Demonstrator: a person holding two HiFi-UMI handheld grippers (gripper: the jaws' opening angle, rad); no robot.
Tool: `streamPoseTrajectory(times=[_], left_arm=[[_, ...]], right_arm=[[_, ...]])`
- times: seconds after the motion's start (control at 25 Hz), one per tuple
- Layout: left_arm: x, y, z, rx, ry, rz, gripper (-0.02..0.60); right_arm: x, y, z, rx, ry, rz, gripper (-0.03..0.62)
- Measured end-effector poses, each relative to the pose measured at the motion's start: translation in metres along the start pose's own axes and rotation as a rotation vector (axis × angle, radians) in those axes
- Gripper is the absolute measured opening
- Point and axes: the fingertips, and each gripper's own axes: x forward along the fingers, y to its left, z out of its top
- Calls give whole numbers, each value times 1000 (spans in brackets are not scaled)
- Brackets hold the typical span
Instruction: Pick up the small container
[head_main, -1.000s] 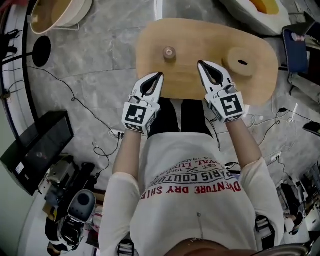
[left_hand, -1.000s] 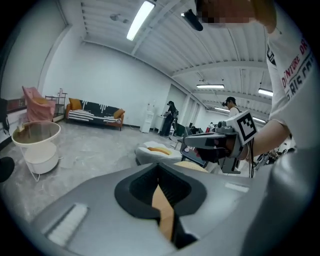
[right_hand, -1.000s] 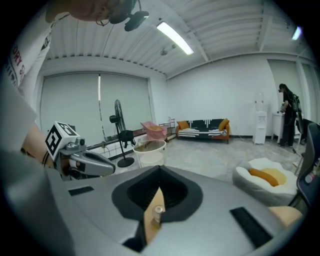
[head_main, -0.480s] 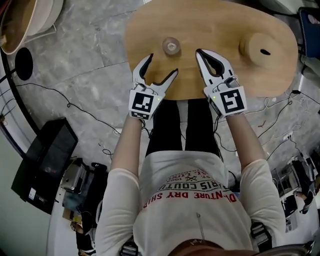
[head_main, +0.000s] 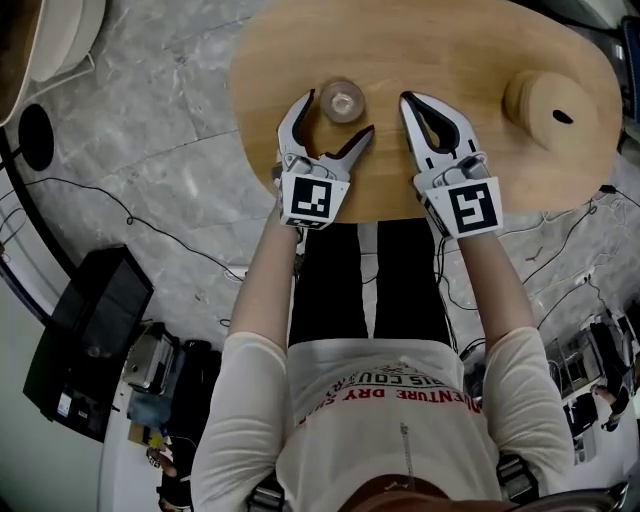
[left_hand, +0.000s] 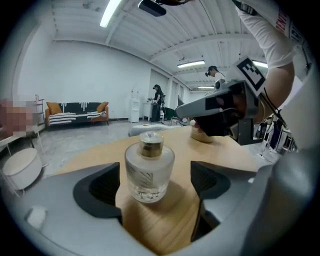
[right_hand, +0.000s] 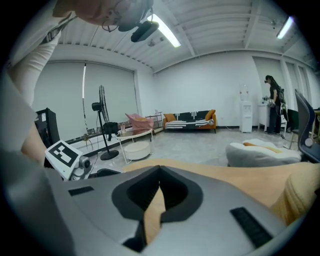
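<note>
My left tongs, jaws just opened wide, straddle the small container near the desk's front edge without touching, poised to clamp it, while my right tongs hover pinched together, empty.

Light: bright and even, from ceiling tube lights.
Shadows: soft, pooled beneath the bottle.
Edges: both gripper views bulge; corners black.
Focus: nearest foreground slightly soft.
</note>
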Motion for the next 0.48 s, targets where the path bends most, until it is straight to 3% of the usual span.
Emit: streamPoseTrajectory(times=[0.48], left_arm=[[28,12,3,36,-17,73,410]], right_arm=[[6,-13,-13,-1,-33,27,-14]])
